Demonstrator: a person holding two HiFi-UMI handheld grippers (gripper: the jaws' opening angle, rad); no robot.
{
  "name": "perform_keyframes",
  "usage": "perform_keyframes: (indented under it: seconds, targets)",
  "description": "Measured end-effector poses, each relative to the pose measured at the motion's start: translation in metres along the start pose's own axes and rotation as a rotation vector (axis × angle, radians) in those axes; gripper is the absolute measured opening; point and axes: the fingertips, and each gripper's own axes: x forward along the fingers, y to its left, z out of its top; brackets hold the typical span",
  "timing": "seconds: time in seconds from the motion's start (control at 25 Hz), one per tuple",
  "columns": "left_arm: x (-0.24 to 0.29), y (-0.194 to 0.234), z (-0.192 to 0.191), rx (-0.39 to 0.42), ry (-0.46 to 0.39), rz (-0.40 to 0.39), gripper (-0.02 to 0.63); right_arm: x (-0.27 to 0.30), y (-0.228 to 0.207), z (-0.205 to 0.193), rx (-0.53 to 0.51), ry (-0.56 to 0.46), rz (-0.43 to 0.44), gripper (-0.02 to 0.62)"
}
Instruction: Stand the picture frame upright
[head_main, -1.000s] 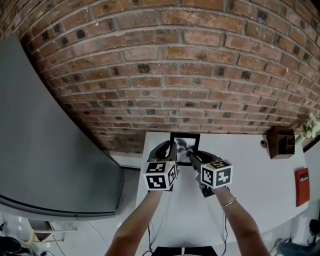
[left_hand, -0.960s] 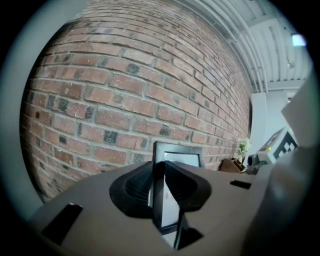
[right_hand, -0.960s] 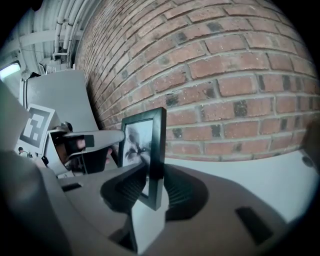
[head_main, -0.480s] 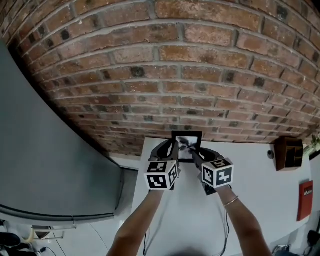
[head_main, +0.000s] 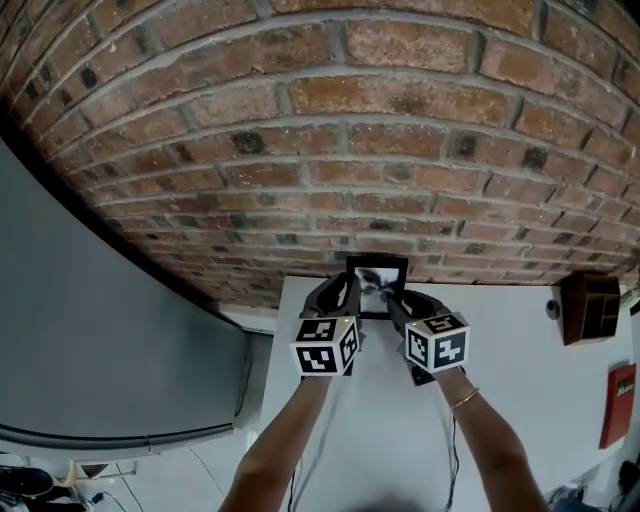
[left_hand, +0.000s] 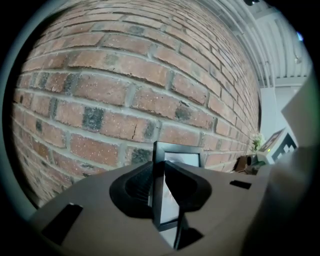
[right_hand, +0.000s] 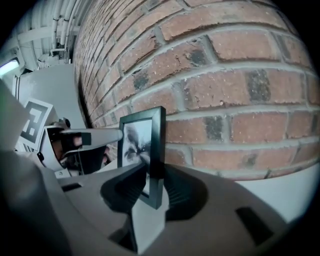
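Clamping the picture frame (head_main: 378, 283) from both sides — left gripper (head_main: 347, 292) is pinching its left edge, right gripper (head_main: 397, 303) its right edge; frame's being held upright at the far end of the table (head_main: 500, 400), nr brick wall (head_main: 350, 130).

Brick wall (head_main: 400, 150); table (head_main: 540, 380); wooden box (head_main: 590, 308), perhaps

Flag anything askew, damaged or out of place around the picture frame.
Nothing stands out. The picture frame is upright and looks intact, the left gripper clamped on one side edge, the right gripper on the other, close to the brick wall. Whether it touches the table is unclear.
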Motion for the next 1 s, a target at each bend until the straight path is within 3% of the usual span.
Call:
perform_keyframes:
  seconds: [1.0]
  targets:
    - [0.031, 0.006, -0.010, -0.015, -0.002, -0.011, 0.067, 0.025, -0.025, -0.006, 0.003, 0.001, -0.009, 0.112]
